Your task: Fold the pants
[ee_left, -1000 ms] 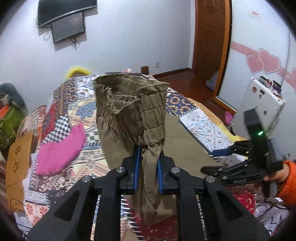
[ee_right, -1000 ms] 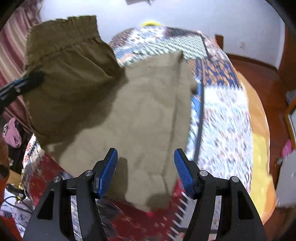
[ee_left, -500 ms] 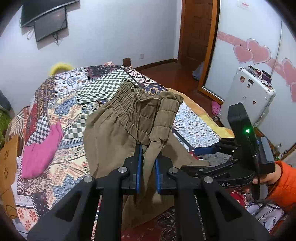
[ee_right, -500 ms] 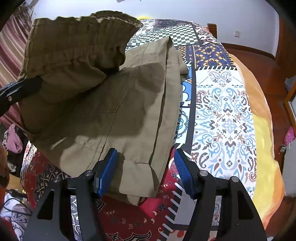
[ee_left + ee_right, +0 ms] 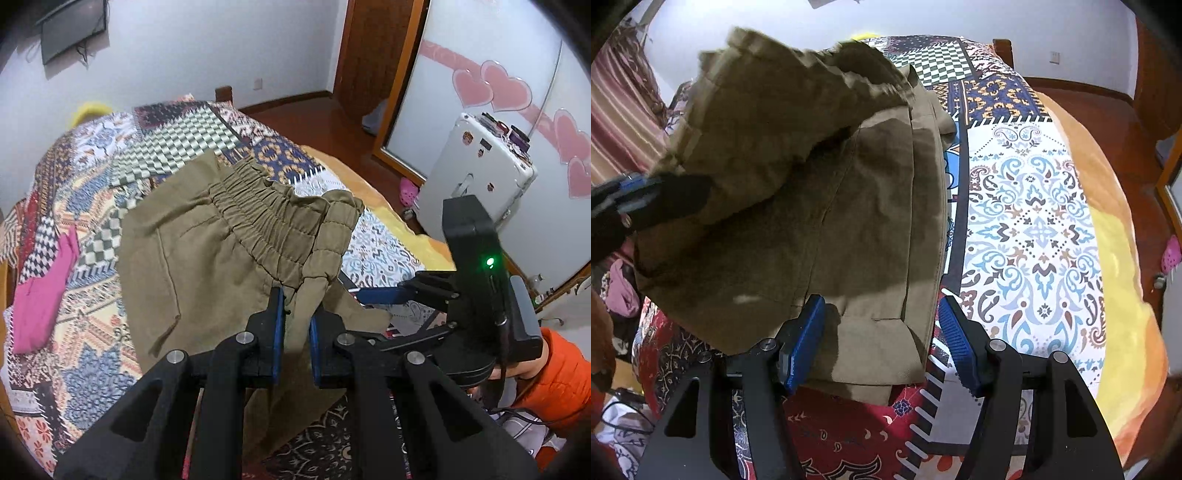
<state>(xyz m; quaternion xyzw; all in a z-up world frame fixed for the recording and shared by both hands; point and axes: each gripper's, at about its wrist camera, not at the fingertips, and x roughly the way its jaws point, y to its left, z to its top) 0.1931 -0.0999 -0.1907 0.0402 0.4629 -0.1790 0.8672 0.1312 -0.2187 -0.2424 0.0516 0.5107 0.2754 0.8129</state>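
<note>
Olive-brown pants (image 5: 192,258) lie on the patchwork bedspread (image 5: 92,206). My left gripper (image 5: 293,325) is shut on the elastic waistband (image 5: 273,214) and holds that end lifted above the lower layer of the pants. In the right wrist view the pants (image 5: 857,229) lie flat with the raised waistband end (image 5: 768,122) hanging over them at the upper left. My right gripper (image 5: 881,339) is open, its blue pads on either side of the near hem of the pants. It also shows at the right of the left wrist view (image 5: 384,299).
A pink garment (image 5: 44,291) lies on the bed's left side. A white suitcase (image 5: 476,170) stands on the wooden floor to the right of the bed. The bed's yellow edge (image 5: 1123,258) runs along the right.
My left gripper has carried the waistband forward and lower over the pants. The right gripper has moved in closer to the near hem and stayed open.
</note>
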